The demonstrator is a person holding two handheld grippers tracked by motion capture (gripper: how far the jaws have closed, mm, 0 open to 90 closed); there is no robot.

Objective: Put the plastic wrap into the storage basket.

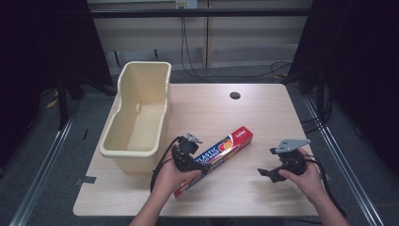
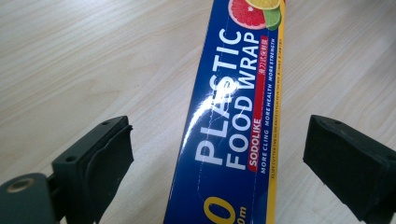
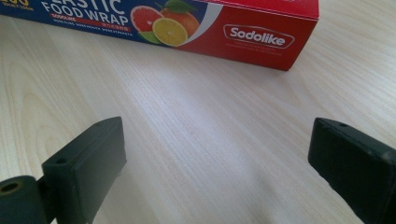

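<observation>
Worktop: pale wood-grain worktop (image 1: 263, 117) with a small dark round hole (image 1: 235, 95) near its far edge; dark floor and trailing cables around it.
Bin: cream plastic bin (image 1: 123, 141) standing on the left part of the worktop, just beside my left hand.
Box: long blue and red box of plastic food wrap (image 1: 225, 145) lying flat and slantwise on the worktop, red end pointing away to the right, blue end near my left wrist.
My left claw: left claw (image 2: 218, 154) hovering over the blue part of the box, jaws spread wide. In the left gripper view the box (image 2: 233, 121) runs up between the two pads with bare wood showing on either side, so neither pad touches it. I hold nothing.
My right claw: right claw (image 3: 217, 163) also spread wide, with bare wood between the jaws. It holds nothing and touches nothing.
Right claw and box: in the right gripper view the red end of the box (image 3: 254, 37) lies ahead of the jaws, apart from them; in the high view my right claw (image 1: 264, 173) sits well to the right of the box.
</observation>
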